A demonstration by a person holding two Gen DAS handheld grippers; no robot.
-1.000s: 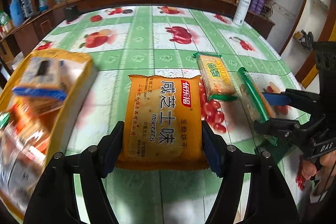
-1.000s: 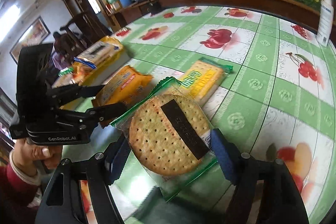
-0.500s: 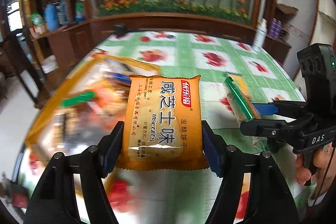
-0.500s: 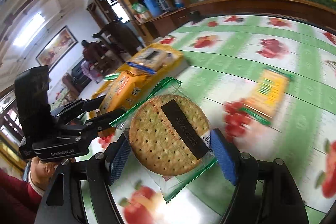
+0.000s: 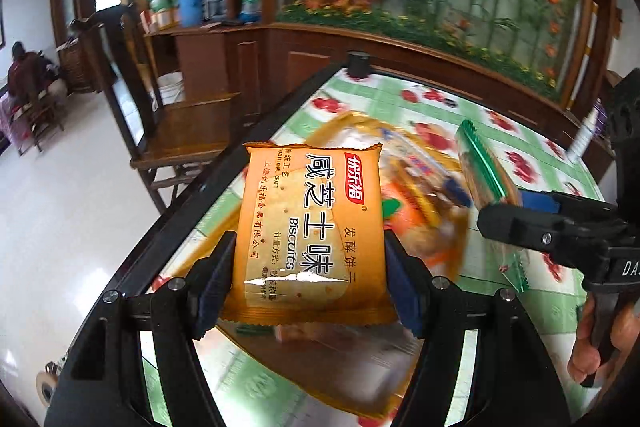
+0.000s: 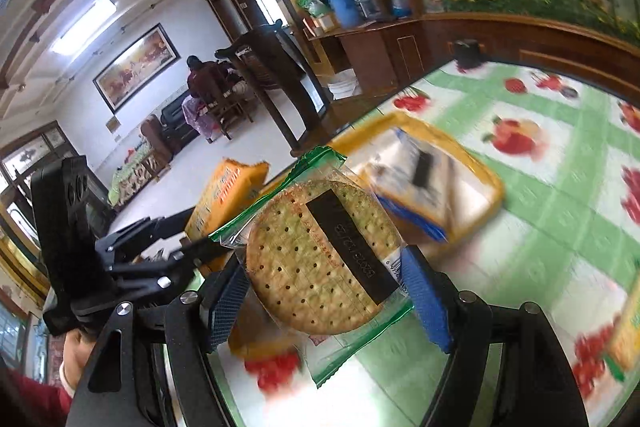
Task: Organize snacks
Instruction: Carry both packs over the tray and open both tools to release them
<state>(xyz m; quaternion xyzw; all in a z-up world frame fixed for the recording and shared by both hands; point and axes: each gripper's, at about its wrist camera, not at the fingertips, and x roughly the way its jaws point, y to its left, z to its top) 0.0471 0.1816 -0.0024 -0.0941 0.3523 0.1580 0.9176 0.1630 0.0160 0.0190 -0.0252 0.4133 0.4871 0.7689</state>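
The left gripper [image 5: 308, 263] held the orange biscuit pack [image 5: 310, 227] and the right gripper [image 6: 324, 295] held the round cracker pack [image 6: 320, 259] over the yellow tray [image 6: 480, 179] by the table's edge [image 5: 240, 163], so dropping them in probably came next.

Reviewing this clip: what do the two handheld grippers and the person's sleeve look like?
Both grippers are matte black with silver screw heads and blue ribbed pads on the fingers. The left gripper shows in the right wrist view as a boxy black body with round lenses. The right gripper carries white lettering, "DA" readable, in the left wrist view. A red sleeve with a pale cuff shows at the left hand. No cables visible.
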